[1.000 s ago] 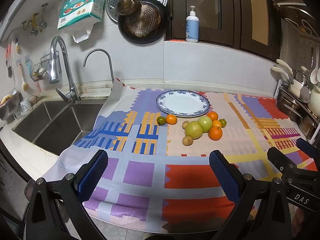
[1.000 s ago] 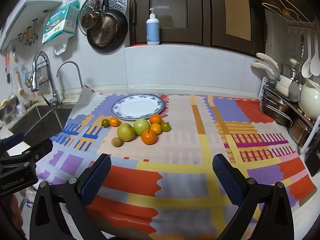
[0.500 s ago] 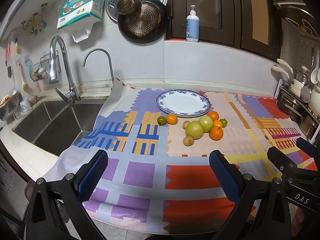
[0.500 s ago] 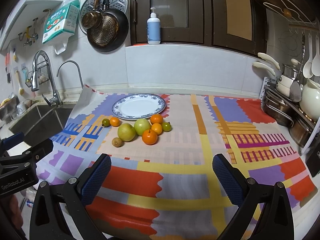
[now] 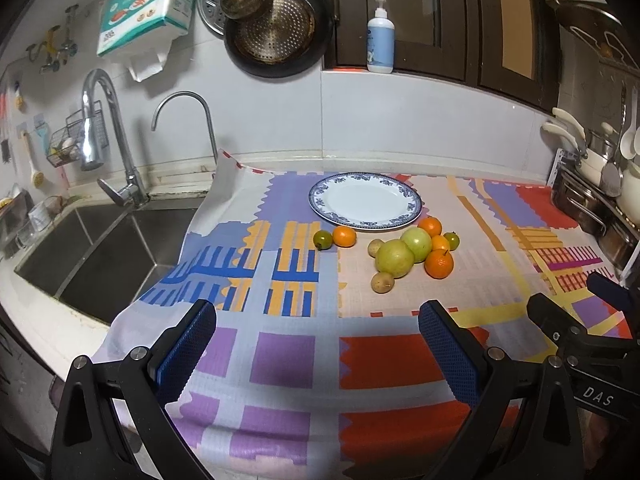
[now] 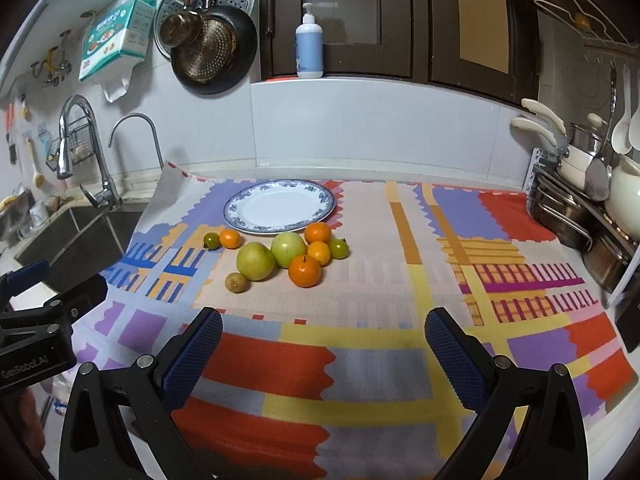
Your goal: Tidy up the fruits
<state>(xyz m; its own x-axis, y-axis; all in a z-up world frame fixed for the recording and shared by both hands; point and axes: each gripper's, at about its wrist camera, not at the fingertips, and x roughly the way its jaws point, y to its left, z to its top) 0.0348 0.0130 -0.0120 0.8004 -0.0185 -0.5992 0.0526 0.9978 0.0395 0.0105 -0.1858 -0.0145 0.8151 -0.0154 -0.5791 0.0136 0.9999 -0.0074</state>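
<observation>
Left wrist view: left gripper jaws apart, empty. Fruits clustered just in front of the plate; one brownish fruit mostly hidden behind them.

Right wrist view: right gripper jaws apart, empty. Fruits just in front of the plate, on the cloth.

Wall: pale tiled splashback, evenly lit, no shadows of note.
Cabinets: dark brown wooden doors above, with a blue-and-white pump bottle on the ledge.
Hanging: round black perforated pan and a steel steamer disc on the wall.
Sink: stainless steel basin at left, with a tall chrome tap.
Counter: covered by a bright patchwork-print cloth.
Right: steel dish rack with pots.
</observation>
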